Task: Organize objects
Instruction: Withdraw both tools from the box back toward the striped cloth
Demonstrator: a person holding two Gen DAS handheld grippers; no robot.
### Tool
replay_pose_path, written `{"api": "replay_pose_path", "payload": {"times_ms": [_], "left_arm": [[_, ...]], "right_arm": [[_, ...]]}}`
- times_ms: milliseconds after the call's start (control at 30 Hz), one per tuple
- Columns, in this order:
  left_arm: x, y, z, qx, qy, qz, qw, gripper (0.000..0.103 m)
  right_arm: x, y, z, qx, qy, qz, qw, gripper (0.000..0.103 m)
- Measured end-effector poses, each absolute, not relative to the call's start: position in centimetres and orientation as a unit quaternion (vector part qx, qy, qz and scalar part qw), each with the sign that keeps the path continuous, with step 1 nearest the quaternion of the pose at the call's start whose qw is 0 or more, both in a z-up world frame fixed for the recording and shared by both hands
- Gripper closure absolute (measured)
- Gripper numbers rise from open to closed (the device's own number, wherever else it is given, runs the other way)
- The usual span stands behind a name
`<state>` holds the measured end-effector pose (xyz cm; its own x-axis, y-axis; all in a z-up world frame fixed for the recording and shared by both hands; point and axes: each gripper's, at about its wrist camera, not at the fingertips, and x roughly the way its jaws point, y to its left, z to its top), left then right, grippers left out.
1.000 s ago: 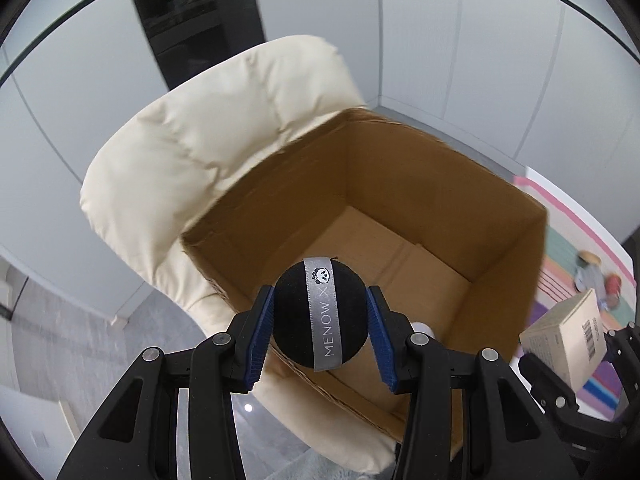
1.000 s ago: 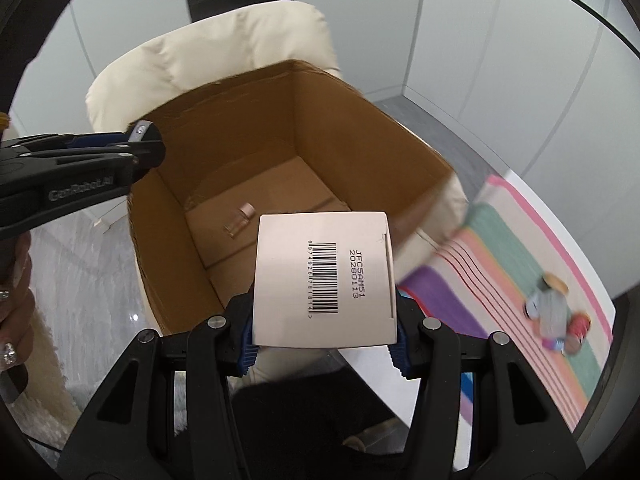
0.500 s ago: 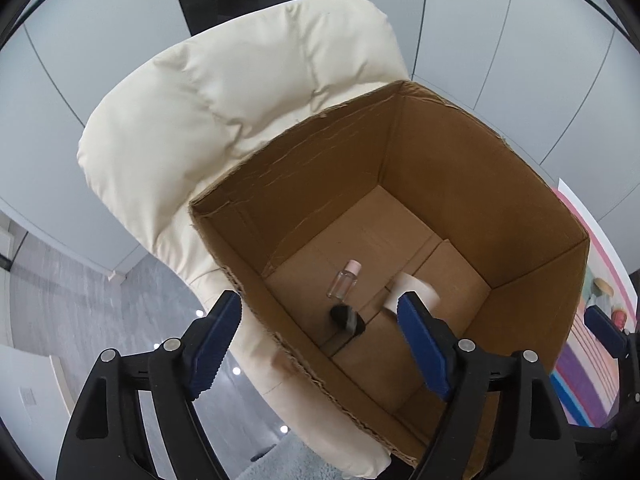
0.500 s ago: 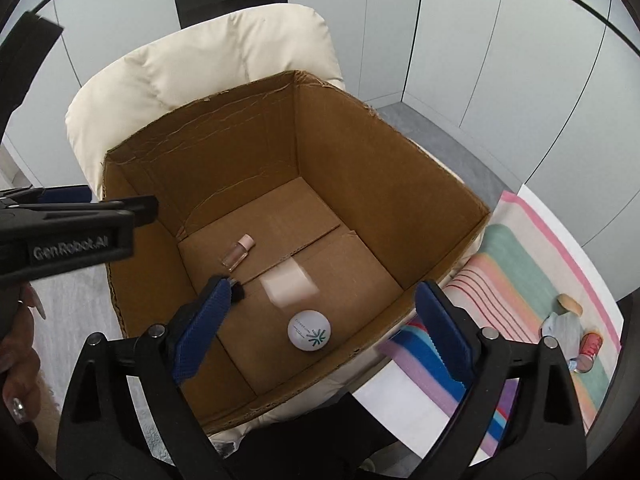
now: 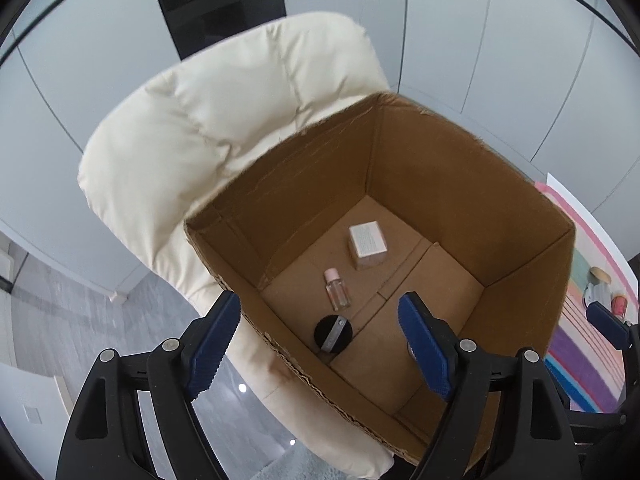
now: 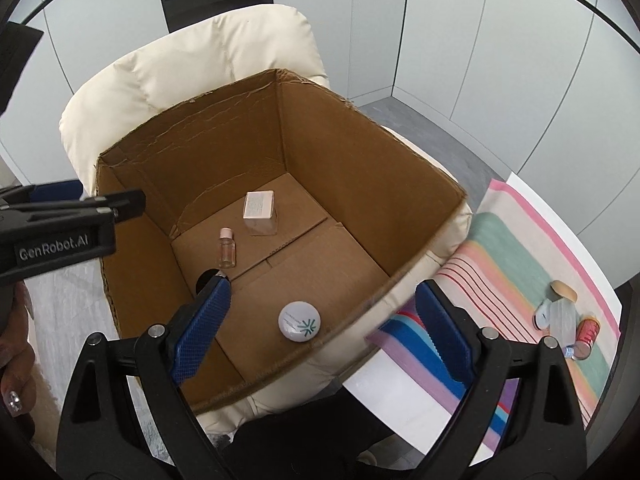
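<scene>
**Both hand-held grippers empty above the box; more things wait on the striped cloth**

Left hand-held gripper point(image 5: 320, 344) hangs over the near rim of the cardboard box point(image 5: 516, 216), jaws spread wide with nothing between the blue pads. The right hand-held gripper point(image 6: 324, 324) is likewise spread and empty, tilted down over the box's near right corner, one pad over the box floor and the other over the cloth beyond the rim.

On the box floor lie four things. A black ball with a grey band point(image 5: 333, 332) sits close to the near wall, a small clear bottle with a pink cap point(image 5: 337, 290) lies just beyond it, and a pale carton point(image 5: 368, 244) rests farther in, toward the back. A white round case with a green mark point(image 6: 299, 321) sits near the front wall, well apart from the others. The box itself stands on a cream padded chair point(image 5: 208, 128).

To the right of the chair a striped cloth point(image 6: 516, 252) covers a desk, and a small cluster point(image 6: 564, 316) rests on it: something with a tan lid, something pale, and a red can-like thing, too small to name surely.

Judging by this, a drop into the box is finished and the step in hand is going back for more. The next move calls for swinging a gripper, likely the right one as it is nearer, over to that cluster with jaws kept wide, picking one item cleanly out of the tight group without knocking its neighbours.
</scene>
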<state>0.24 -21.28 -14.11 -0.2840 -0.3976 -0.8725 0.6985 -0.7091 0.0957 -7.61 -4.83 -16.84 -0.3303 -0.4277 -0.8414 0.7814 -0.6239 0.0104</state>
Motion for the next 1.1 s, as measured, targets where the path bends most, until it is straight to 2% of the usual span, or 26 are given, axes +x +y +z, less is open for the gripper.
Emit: {"api": "replay_pose_path", "payload": {"times_ms": [533,1100], "left_arm": [[3.4,-14.3,-14.2,0.53,0.154,-0.79,0.268,0.017],[-1.8,-4.8,-13.9,0.52,0.055,-0.831,0.191,0.017]], "right_arm": [[-4.7,4.2,-17.2,0.474,0.167,-0.798,0.332,0.008],[-7.8,15.1,-16.5,0.486,0.106,-0.838,0.225,0.008]]}}
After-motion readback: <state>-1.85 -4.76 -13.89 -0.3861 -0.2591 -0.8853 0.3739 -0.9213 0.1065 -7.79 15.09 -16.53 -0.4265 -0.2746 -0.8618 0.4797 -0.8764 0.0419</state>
